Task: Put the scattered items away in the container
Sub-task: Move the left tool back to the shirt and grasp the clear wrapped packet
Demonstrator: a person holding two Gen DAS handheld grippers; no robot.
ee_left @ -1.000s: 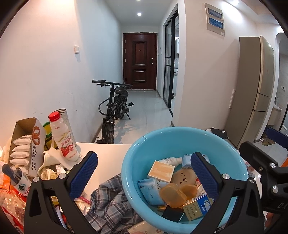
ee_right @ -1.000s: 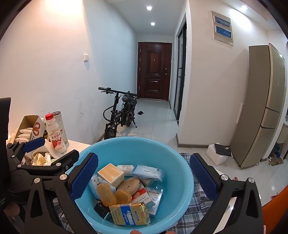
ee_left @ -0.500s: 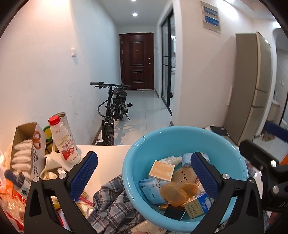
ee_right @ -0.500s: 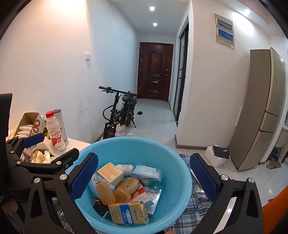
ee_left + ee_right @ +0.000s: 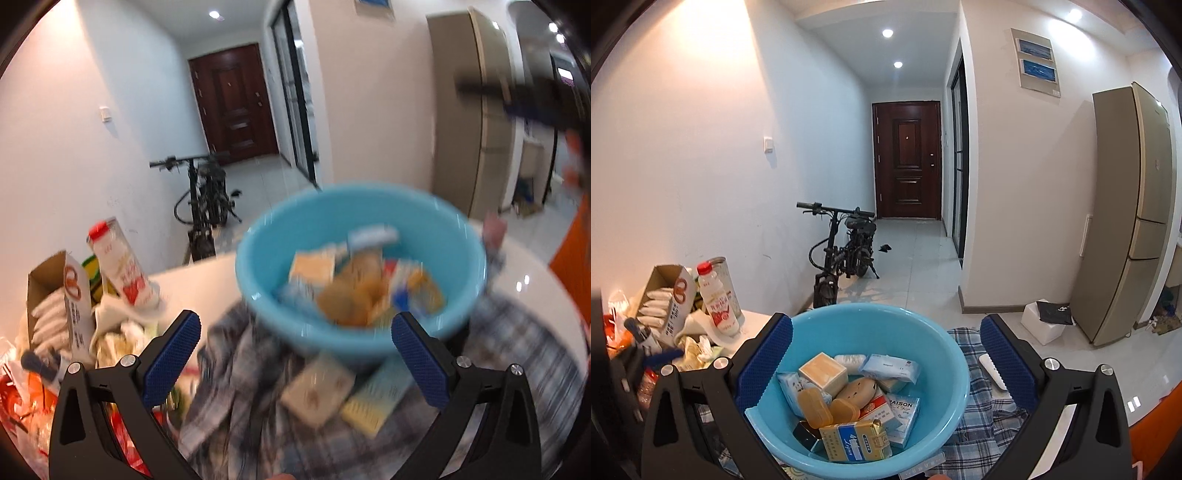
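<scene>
One blue basin (image 5: 871, 373) is seen at lower centre of the right wrist view, part-filled; stiff plastic, judged best taken by the rim. Two flat cartons (image 5: 347, 391) lie on the checked cloth (image 5: 236, 373) just below it, judged light and rigid, grippable across the edges. The left gripper (image 5: 295, 354) and right gripper (image 5: 884, 360) are spread wide, empty.
</scene>
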